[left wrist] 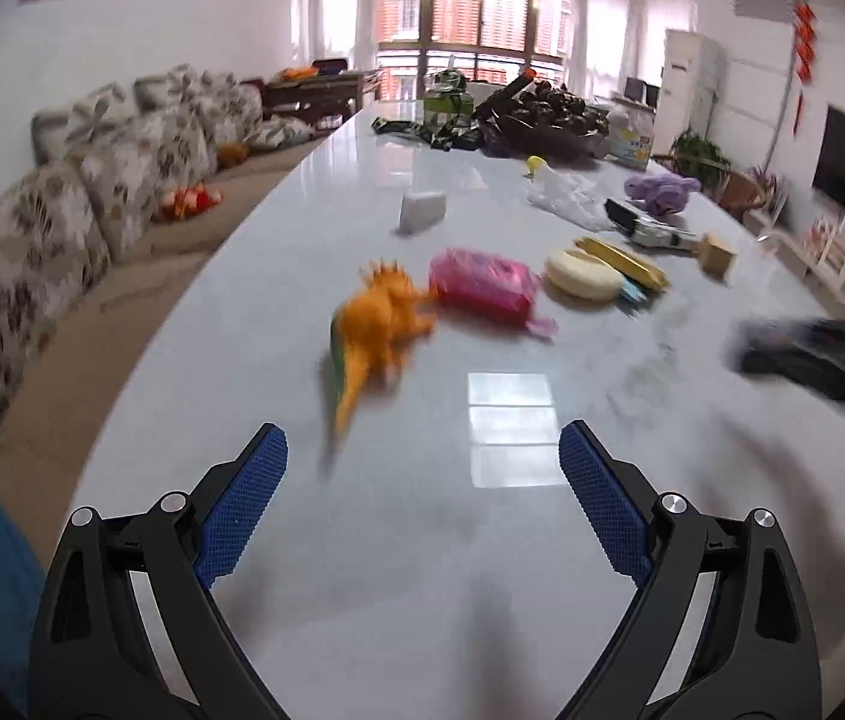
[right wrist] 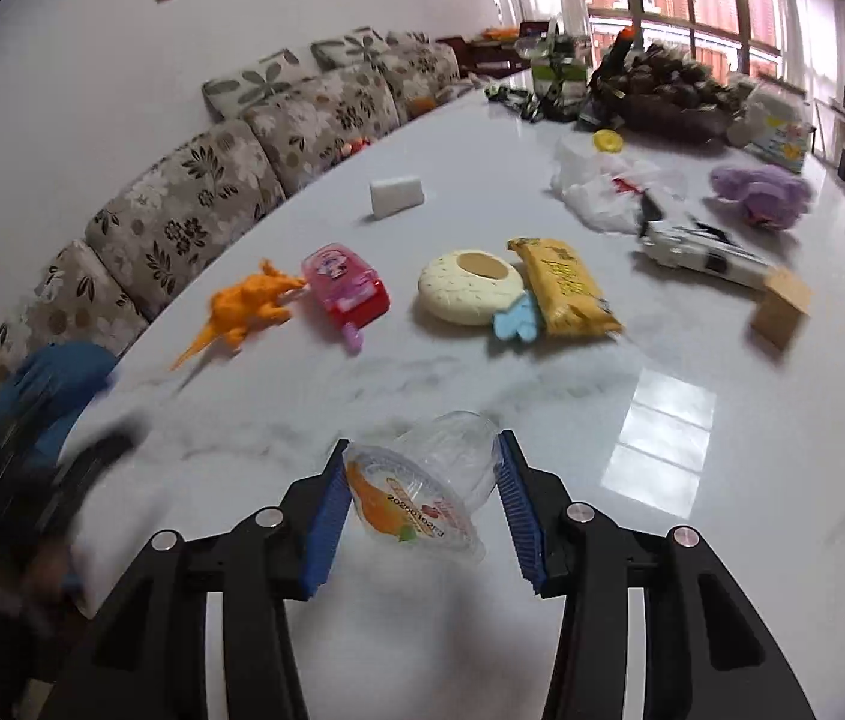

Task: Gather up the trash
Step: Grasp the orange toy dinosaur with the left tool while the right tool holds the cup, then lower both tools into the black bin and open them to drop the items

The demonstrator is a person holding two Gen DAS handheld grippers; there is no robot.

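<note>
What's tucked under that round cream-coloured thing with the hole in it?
A light blue piece pokes out from under the cream ring, beside the yellow snack packet. How far it reaches underneath is hidden by the ring.

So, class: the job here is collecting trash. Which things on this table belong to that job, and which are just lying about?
Belongs to the job:
- clear plastic cup, between the right tongs
- yellow snack wrapper
- crumpled white plastic bag

Just lying about:
- orange dinosaur toy
- purple plush toy
- pink case
- small wooden block
- left tongs, open, empty
</note>
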